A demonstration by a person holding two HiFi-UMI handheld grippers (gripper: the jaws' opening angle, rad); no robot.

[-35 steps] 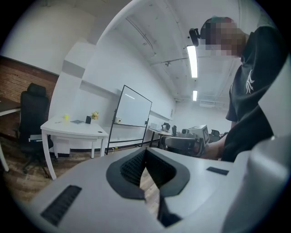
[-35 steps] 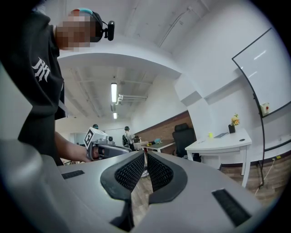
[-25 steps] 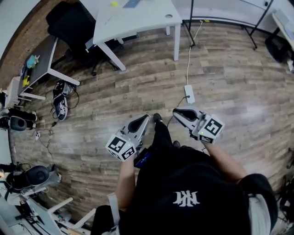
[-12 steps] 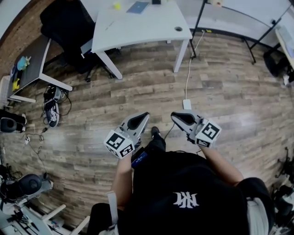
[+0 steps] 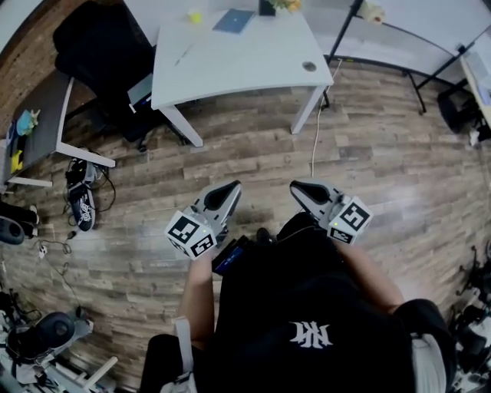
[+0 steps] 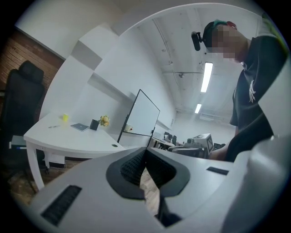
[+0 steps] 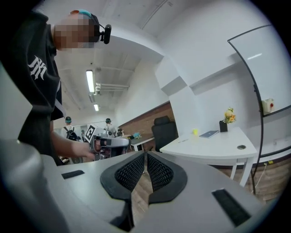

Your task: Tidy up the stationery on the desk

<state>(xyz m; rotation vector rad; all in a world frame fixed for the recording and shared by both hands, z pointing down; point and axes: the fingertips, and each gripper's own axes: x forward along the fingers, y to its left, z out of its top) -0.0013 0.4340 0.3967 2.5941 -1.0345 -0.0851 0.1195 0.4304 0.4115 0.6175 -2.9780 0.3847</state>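
Wood-plank floor [image 5: 399, 169] is spread under both grippers, and a white surface [image 5: 230, 61] is set well ahead of the jaws, near the top of the head view. The left gripper [image 5: 227, 187] and the right gripper [image 5: 301, 186] are held side by side, near each other, in front of the person's black shirt [image 5: 307, 307], and both are pointed toward the surface. The left gripper's jaws are seen closed in its own view, with the ribbed pads brought together at the tips and nothing between them. The right gripper's jaws are likewise closed tip to tip and are empty.

The stationery is found on the far part of the surface, well apart from both pairs of jaws. A blue notebook [image 5: 233, 20] is laid flat, a small yellow item [image 5: 194, 15] is placed to its left, and a thin pen [image 5: 182, 52] is laid nearer the jaws than those two. A dark holder [image 5: 267, 8] is stood just right of the notebook, with yellow flowers [image 7: 229, 115] beside it.

A black chair [image 5: 92, 46] is parked ahead and to the left of the jaws, beside the surface. A whiteboard [image 6: 142, 113] on a black stand is seen ahead and to the right of the left jaws. A white cable [image 5: 315, 130] is run across the floor between the surface and the right jaws.
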